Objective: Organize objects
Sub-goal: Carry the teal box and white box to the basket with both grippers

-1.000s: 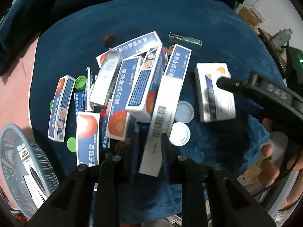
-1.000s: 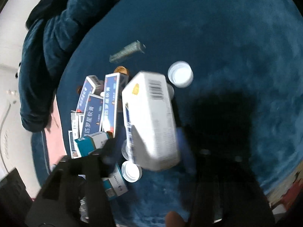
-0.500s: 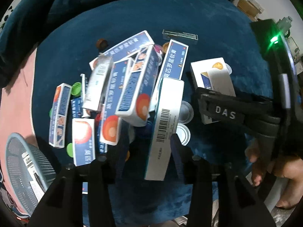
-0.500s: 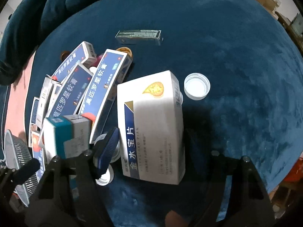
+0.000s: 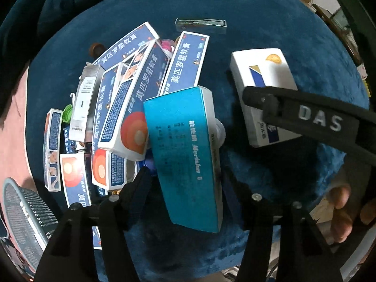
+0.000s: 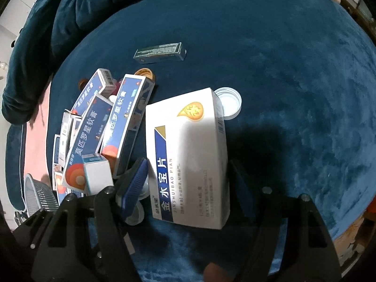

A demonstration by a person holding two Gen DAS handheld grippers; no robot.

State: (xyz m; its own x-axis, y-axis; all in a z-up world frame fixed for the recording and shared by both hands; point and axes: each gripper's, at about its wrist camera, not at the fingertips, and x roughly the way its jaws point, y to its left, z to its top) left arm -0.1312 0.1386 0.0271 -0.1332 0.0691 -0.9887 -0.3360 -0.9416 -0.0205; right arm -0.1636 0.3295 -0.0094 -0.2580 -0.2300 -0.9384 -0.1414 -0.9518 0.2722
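A teal box (image 5: 183, 155) lies flat on the blue cloth between the fingers of my left gripper (image 5: 186, 181). Its jaws are opening and neither pad touches the box. The box leans on a pile of blue ointment boxes (image 5: 141, 89). A white box with a blue stripe (image 6: 188, 155) lies between the fingers of my right gripper (image 6: 188, 183), with a pad against each long side. In the left wrist view the same white box (image 5: 258, 70) shows at the right, with one right-gripper finger (image 5: 256, 96) at its edge.
A grey mesh basket (image 5: 25, 211) stands at the lower left, off the cloth. A slim silver-green box (image 6: 159, 51) lies alone beyond the pile. A white cap (image 6: 229, 103) sits by the white box's far corner. A person's hand (image 5: 340, 211) holds the right gripper.
My left gripper's jaws have spread and let go of the teal box, which now lies teal face up. My right gripper's jaws have closed in on the white box, now flat.
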